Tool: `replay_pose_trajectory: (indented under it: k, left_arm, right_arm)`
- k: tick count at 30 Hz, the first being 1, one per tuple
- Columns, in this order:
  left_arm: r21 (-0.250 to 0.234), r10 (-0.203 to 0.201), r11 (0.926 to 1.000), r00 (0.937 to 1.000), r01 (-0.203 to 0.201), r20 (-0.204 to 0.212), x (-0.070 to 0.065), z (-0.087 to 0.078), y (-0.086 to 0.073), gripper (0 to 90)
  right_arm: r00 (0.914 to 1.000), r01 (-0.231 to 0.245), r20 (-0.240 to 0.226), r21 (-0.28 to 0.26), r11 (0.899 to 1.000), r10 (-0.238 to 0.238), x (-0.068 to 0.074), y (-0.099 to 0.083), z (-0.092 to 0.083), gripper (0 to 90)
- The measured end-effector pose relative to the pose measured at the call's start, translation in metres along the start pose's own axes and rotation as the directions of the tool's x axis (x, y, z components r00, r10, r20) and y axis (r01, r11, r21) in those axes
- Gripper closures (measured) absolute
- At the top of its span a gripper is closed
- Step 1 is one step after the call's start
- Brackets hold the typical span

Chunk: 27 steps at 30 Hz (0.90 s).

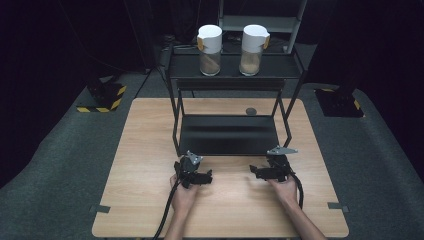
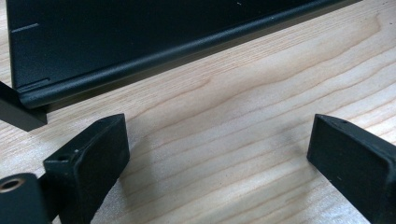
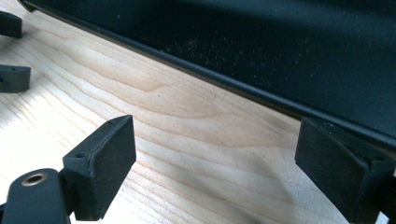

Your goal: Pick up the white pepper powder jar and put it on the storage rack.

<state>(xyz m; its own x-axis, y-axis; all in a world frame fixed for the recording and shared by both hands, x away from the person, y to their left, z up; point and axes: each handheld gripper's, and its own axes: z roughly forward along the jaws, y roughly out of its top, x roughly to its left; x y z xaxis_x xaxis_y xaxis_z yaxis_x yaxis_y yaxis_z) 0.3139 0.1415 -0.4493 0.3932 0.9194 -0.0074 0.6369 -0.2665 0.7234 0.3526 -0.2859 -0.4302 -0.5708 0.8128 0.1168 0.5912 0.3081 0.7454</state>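
Presently both grippers, left gripper [image 1: 206,177] and right gripper [image 1: 255,171], rest released, empty, on the table [image 1: 150,150]; the far jars [image 1: 210,50] are best approached level, jaws kept wide.

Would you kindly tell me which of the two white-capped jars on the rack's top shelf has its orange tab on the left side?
The left jar: its orange tab sits on the cap's left edge, whereas the right jar carries its tab on the cap's right edge.
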Motion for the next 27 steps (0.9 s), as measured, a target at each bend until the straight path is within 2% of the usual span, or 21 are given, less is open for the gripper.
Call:
replay_pose_trajectory:
  k: [11,16,19,27]
  left_arm:
    - [0.000,0.000,1.0000,1.0000,0.000,0.000,0.000,0.000,0.000,5.6]
    - [0.000,0.000,1.0000,1.0000,0.000,0.000,0.000,0.000,0.000,5.6]
    - [0.000,-0.001,1.0000,1.0000,0.001,0.000,0.000,0.000,0.000,5.6]
    - [0.000,-0.001,1.0000,1.0000,0.001,-0.001,0.000,0.000,0.000,5.6]
  right_arm:
    - [0.9987,0.032,0.039,0.049,0.998,-0.034,0.011,-0.004,0.010,11.2]
    - [0.9961,0.060,0.062,0.049,0.997,-0.063,0.017,-0.006,0.011,10.9]
    - [0.9907,0.099,0.089,0.046,0.994,-0.103,0.025,-0.010,0.013,10.5]
    - [0.9910,0.101,0.085,0.032,0.994,-0.104,0.024,-0.014,0.012,10.2]
